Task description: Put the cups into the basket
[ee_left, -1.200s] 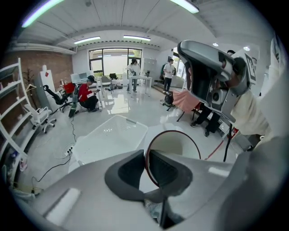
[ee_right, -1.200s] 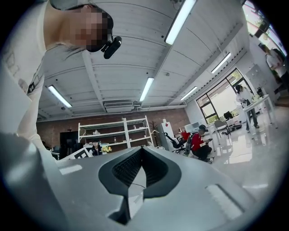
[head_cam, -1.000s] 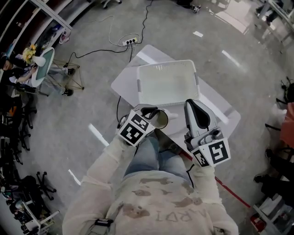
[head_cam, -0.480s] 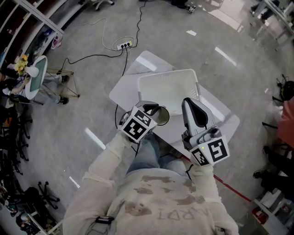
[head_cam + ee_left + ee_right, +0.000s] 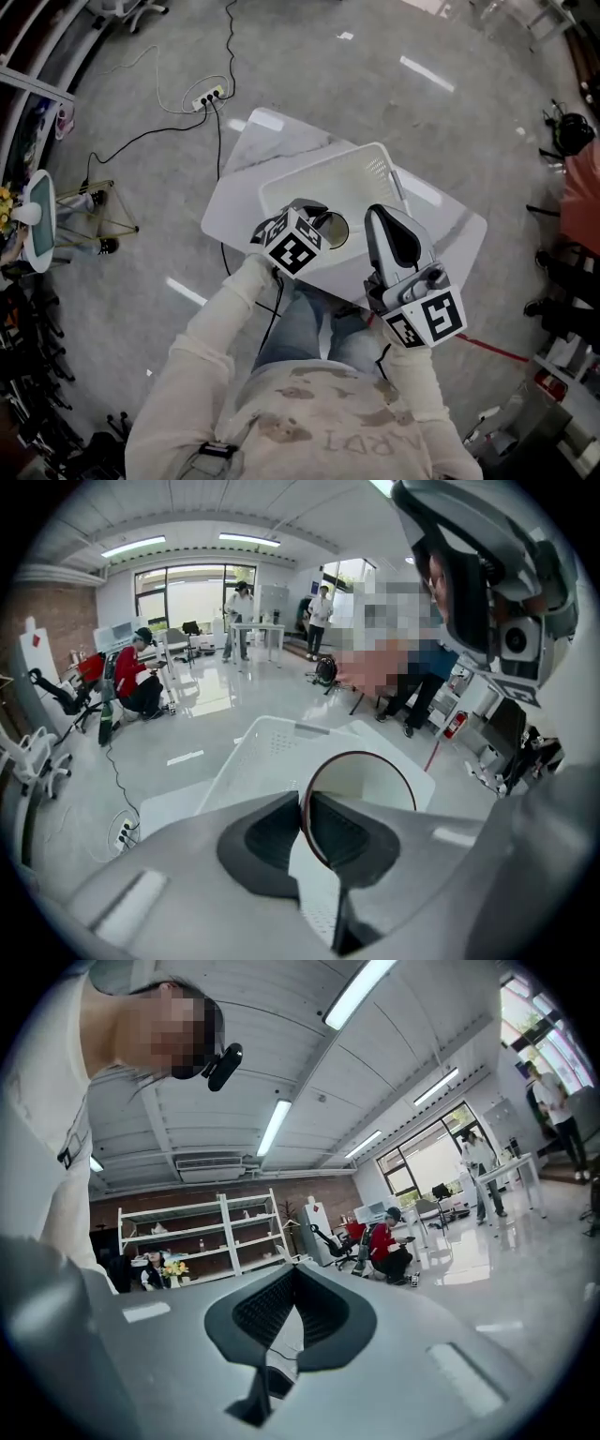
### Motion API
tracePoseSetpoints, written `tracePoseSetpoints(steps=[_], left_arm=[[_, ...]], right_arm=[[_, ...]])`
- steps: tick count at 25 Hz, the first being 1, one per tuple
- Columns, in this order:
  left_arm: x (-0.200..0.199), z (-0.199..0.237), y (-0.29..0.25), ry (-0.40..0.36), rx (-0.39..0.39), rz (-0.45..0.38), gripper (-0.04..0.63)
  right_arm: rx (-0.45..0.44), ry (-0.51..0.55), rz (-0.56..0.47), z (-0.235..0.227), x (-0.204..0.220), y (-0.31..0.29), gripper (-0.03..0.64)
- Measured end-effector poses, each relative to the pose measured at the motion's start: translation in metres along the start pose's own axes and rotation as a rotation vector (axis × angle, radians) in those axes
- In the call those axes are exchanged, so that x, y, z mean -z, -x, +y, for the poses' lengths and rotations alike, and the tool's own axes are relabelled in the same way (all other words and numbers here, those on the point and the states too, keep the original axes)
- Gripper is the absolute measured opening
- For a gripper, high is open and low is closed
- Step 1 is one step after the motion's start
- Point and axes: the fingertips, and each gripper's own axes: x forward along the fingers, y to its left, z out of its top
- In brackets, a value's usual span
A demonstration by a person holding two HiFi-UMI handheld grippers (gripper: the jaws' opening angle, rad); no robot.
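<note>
A white cup [image 5: 331, 230] with a dark rim hangs at the near rim of the white basket [image 5: 323, 176], its mouth facing up toward the head camera. My left gripper [image 5: 317, 225] is shut on the cup's wall. In the left gripper view the cup [image 5: 367, 782] shows its round mouth just past the jaws of the left gripper [image 5: 305, 803], with the basket [image 5: 267, 752] behind it. My right gripper [image 5: 386, 217] is held to the right of the cup, shut and empty. In the right gripper view the right gripper [image 5: 295, 1279] points out at the room.
The basket sits on a small white table [image 5: 448, 225] over a grey floor. A power strip and cable [image 5: 208, 97] lie on the floor beyond it. People and desks [image 5: 141, 682] are far off, and white shelving [image 5: 187, 1232] stands against a brick wall.
My left gripper has carried the cup forward, from short of the basket to its near rim. The right gripper has kept its place beside it, still shut.
</note>
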Motion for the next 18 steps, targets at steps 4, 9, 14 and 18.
tracePoseSetpoints(steps=[4,9,14,18], left_arm=[[0.004,0.012,-0.039,-0.065,0.059,0.047,0.041],[0.016,0.023,-0.088,-0.095,0.093,0.091,0.041],[0.038,0.028,-0.133,-0.103,0.109,0.149,0.041],[0.053,0.033,-0.160,-0.108,0.115,0.185,0.041]], right_arm=[[0.082,-0.005,0.008,-0.015,0.010,-0.007,0.025],[0.153,-0.028,0.021,-0.030,0.029,-0.004,0.025],[0.165,-0.034,0.071,-0.038,0.054,-0.004,0.025],[0.164,-0.045,0.096,-0.043,0.071,-0.005,0.026]])
